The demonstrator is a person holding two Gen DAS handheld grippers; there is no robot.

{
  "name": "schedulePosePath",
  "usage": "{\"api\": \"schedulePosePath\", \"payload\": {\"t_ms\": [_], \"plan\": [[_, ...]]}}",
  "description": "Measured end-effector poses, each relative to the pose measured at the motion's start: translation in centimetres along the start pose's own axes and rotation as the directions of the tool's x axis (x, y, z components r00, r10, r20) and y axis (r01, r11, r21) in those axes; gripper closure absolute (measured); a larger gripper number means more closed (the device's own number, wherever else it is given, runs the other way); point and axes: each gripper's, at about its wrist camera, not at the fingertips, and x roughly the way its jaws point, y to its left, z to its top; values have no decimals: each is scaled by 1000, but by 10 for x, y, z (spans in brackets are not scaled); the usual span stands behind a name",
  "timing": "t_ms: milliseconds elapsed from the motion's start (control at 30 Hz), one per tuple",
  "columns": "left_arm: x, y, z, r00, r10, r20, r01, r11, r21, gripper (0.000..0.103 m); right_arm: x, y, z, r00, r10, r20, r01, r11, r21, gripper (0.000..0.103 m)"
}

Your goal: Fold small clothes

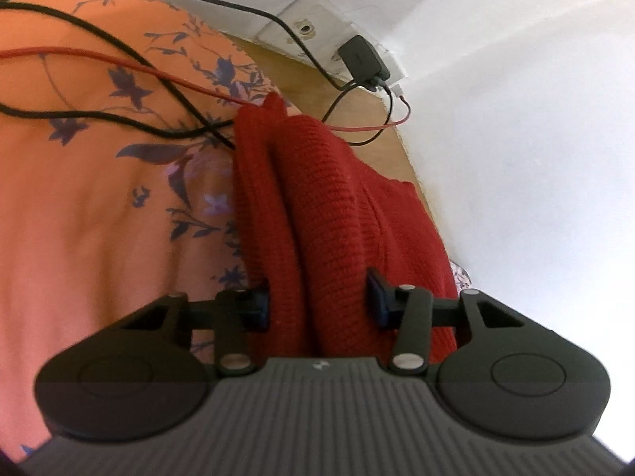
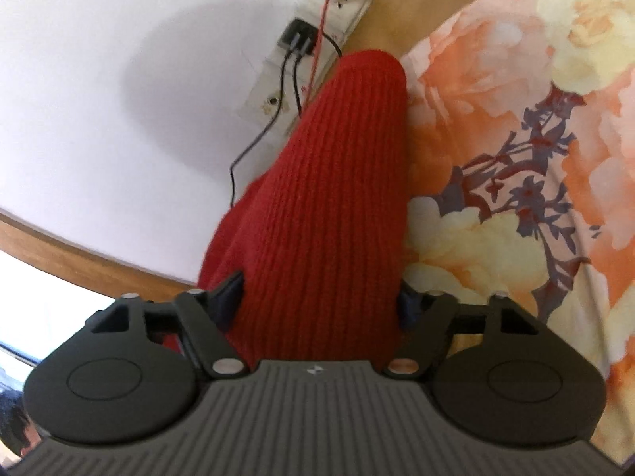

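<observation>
Left tool pinches a bunched fold of one red knit garment between its two fingers; right tool likewise grips a thick ribbed roll of the knit. The garment hangs lifted over a floral orange bedsheet. Beyond lie three black cables, one red cable, one black charger and a white wall
</observation>
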Motion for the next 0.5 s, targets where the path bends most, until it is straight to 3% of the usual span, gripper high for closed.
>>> {"api": "schedulePosePath", "payload": {"t_ms": [267,500], "plan": [[-27,-39,-2,1000,-17,5,17,998,57,59,-35,45,-7,996,66,68,-65,998,-14,34],[-66,-88,-26,998,-28,57,20,992,127,60,-86,74,-15,989,113,99,-105,991,-80,34]]}}
